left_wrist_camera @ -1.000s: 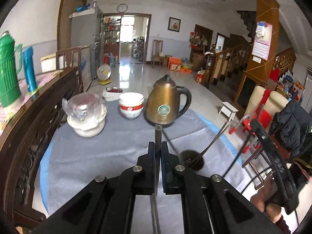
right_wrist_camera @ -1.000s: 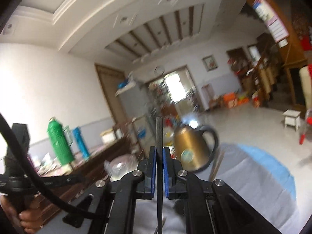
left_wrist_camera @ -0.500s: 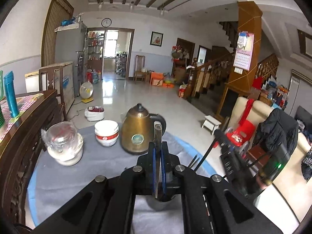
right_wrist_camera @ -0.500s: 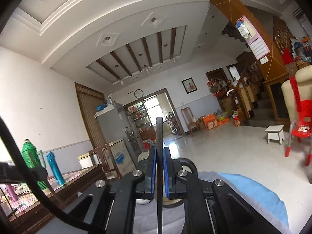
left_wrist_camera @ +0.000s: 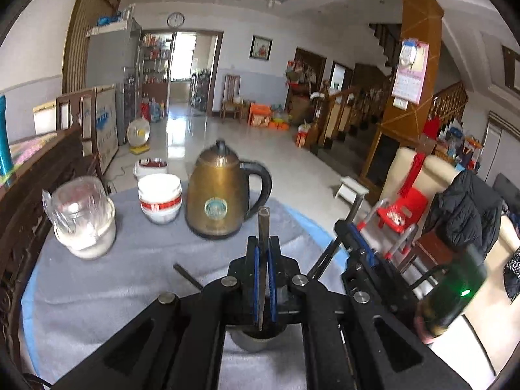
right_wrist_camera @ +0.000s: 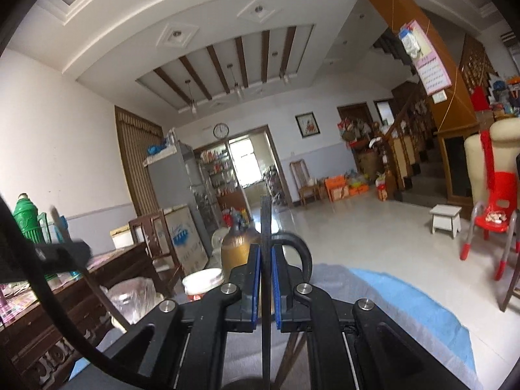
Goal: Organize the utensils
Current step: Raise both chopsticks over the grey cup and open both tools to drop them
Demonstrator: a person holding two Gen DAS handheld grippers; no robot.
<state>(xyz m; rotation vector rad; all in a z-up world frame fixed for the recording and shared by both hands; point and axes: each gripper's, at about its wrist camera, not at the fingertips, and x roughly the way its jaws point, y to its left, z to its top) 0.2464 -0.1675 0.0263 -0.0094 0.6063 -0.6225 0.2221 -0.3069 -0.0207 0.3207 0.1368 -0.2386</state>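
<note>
Chopsticks are the working items at this moment, one in each tool. The left gripper (left_wrist_camera: 262,253) stands with its blue-lined pads closed narrowly on a slim dark metal chopstick (left_wrist_camera: 262,247), which runs upright between the pads; its lower end sits over, and apparently inside, the round grey metal holder cup (left_wrist_camera: 256,341) at the near edge of the grey tablecloth (left_wrist_camera: 136,260). This upright hold suits a straight drop into the cup.

The right gripper (right_wrist_camera: 264,279) is likewise closed narrowly on a second thin black chopstick (right_wrist_camera: 266,227), held vertical. In the left wrist view this tool stands just right of the cup, so its stick is likely next for insertion.

More dark sticks (left_wrist_camera: 320,263) lean from the cup toward the right. One loose dark stick (left_wrist_camera: 187,276) lies flat on the cloth, left of the cup.

The brass-coloured electric kettle (left_wrist_camera: 219,195), the stacked white bowls with a red band (left_wrist_camera: 160,198) and the plastic-wrapped glass jar (left_wrist_camera: 81,217) stand at the far side, well apart from the cup, leaving the working area free.
</note>
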